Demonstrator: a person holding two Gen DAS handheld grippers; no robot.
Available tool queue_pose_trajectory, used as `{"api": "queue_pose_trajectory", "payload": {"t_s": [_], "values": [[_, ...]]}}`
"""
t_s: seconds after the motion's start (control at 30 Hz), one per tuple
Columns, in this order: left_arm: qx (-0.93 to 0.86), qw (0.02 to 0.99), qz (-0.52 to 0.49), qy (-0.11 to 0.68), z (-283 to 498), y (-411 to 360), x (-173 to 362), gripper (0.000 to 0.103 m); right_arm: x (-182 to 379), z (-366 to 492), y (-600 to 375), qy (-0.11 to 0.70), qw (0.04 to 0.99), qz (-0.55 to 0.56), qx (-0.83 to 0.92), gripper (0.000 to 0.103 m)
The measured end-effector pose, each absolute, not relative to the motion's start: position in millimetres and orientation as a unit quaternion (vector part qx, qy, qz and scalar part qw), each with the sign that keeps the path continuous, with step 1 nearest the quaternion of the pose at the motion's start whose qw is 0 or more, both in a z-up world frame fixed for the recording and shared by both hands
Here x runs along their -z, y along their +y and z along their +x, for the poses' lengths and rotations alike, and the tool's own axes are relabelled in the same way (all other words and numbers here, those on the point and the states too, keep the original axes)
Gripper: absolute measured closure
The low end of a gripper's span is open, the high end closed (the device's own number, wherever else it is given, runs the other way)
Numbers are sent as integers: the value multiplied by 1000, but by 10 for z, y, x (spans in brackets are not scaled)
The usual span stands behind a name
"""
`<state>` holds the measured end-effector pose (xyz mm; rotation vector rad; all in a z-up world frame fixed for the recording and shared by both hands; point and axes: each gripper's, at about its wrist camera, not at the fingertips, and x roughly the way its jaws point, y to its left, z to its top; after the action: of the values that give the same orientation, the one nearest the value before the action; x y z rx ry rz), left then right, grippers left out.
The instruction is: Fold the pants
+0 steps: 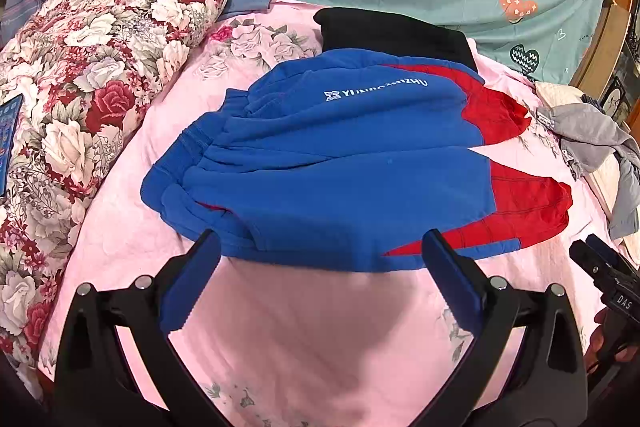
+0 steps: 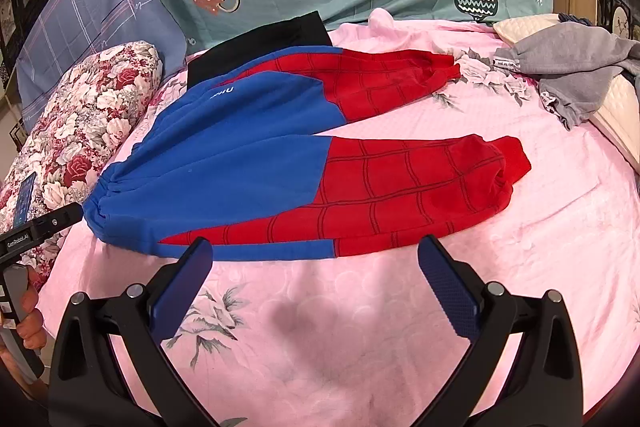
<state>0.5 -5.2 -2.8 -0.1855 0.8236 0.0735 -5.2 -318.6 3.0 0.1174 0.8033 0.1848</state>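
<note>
- Left wrist view: the pants (image 1: 340, 163) lie flat on the pink bed sheet (image 1: 304, 327), waistband toward the floral pillow (image 1: 92, 79), red legs running off to the right. The left gripper (image 1: 320, 255) hovers at their near edge, fingers (image 1: 192, 283) spread wide and holding nothing.
- Risk here, as I judge it: the gathered waistband is bunched and thick, so a pinch could catch only the top layer and leave the fold crooked.
- A black garment (image 1: 396, 35) lies partly under the far edge; a lift there could drag it along.
- Right wrist view: the long axis runs left to right, from the blue waist at the left to the red cuffs (image 2: 512, 163) at the right, and the two legs splay apart.
- The right gripper (image 2: 316, 255) sits just short of the near leg, fingers (image 2: 448, 291) spread, empty.
- The splayed legs may fold unevenly unless brought together; the soft sheet could get pinched too.
- A grey garment (image 2: 572, 71) lies well apart at the right.
</note>
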Motion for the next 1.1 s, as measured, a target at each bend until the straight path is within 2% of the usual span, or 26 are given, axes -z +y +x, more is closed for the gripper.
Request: {"api": "queue_pose_trajectory", "payload": {"t_s": [1.1], "values": [[-34, 909, -84, 408, -6, -90, 89, 2, -17, -91, -2896, 384, 912, 59, -128, 1]]}}
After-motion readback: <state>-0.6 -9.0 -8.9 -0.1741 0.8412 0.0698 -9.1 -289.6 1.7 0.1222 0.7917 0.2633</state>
